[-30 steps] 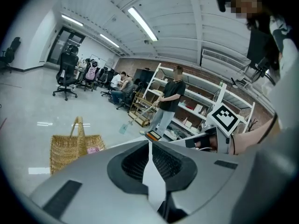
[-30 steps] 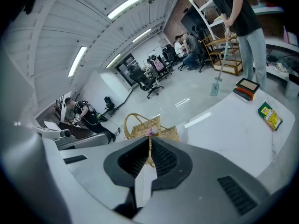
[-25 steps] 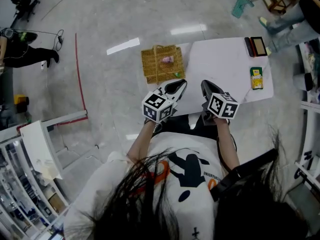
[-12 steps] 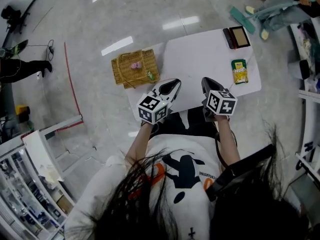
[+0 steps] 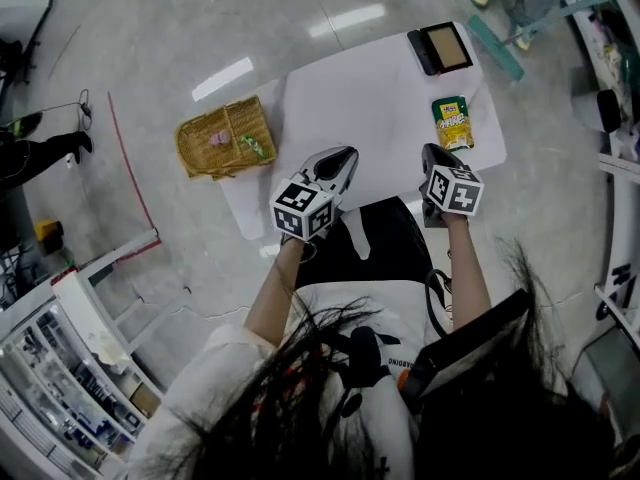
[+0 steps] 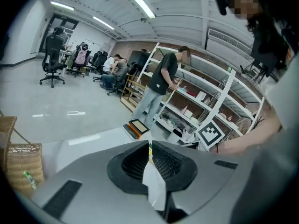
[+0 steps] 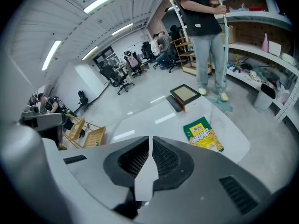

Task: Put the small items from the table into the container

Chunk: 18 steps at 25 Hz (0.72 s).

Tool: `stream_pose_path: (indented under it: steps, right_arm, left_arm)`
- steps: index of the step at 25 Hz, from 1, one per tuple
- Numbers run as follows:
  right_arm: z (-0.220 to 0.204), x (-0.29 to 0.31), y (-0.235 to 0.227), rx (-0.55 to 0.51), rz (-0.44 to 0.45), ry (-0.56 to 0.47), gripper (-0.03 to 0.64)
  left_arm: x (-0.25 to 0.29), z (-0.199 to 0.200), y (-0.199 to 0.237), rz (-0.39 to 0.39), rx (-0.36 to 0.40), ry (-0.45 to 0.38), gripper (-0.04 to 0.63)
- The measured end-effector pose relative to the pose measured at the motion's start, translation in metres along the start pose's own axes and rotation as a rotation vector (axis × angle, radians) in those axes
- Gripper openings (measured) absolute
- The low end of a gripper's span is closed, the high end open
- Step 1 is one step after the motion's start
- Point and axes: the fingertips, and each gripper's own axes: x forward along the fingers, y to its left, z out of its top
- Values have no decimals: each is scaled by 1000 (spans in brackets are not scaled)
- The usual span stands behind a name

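A green and yellow snack packet [image 5: 453,123] [image 7: 203,134] lies flat near the right end of the white table [image 5: 370,88]. A black box with a brown lid [image 5: 440,48] [image 7: 184,94] sits at the table's far right corner. A woven basket [image 5: 225,138] [image 6: 21,164] stands off the table's left end, with a pink item [image 5: 217,138] and a green item [image 5: 250,146] inside. My right gripper [image 5: 432,151] [image 7: 150,138] hovers shut and empty just short of the packet. My left gripper [image 5: 343,154] [image 6: 150,143] hangs over the near middle of the table, jaws together with nothing between them.
A person with a broom [image 7: 205,36] stands beyond the table's far right corner, beside metal shelving [image 7: 261,45]. A red line [image 5: 125,168] runs across the floor left of the basket. White shelving [image 5: 70,368] stands at the lower left.
Both grippers have moved right along the table's near edge. The right one now sits close to the snack packet, and the left one has left the basket's side. Both stayed shut.
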Motion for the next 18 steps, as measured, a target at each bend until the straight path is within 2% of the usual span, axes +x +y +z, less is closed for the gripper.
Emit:
stream_pose_path:
  steps: [3, 6, 7, 14, 18]
  right_arm:
    - [-14, 17, -47, 10, -48, 58, 31]
    - [-25, 34, -81, 19, -88, 118, 117]
    - [-27, 39, -91, 14, -106, 131, 126]
    - [-47, 76, -165, 4, -248, 203, 144]
    - [-48, 97, -184, -72, -273, 242, 144]
  left_arm:
    - [23, -6, -6, -12, 18, 39, 15]
    - [38, -14, -5, -15, 36, 75, 15]
    - [41, -17, -3, -13, 39, 85, 15]
    - [61, -33, 10, 6, 25, 137, 15]
    - [78, -48, 18, 4, 8, 169, 15]
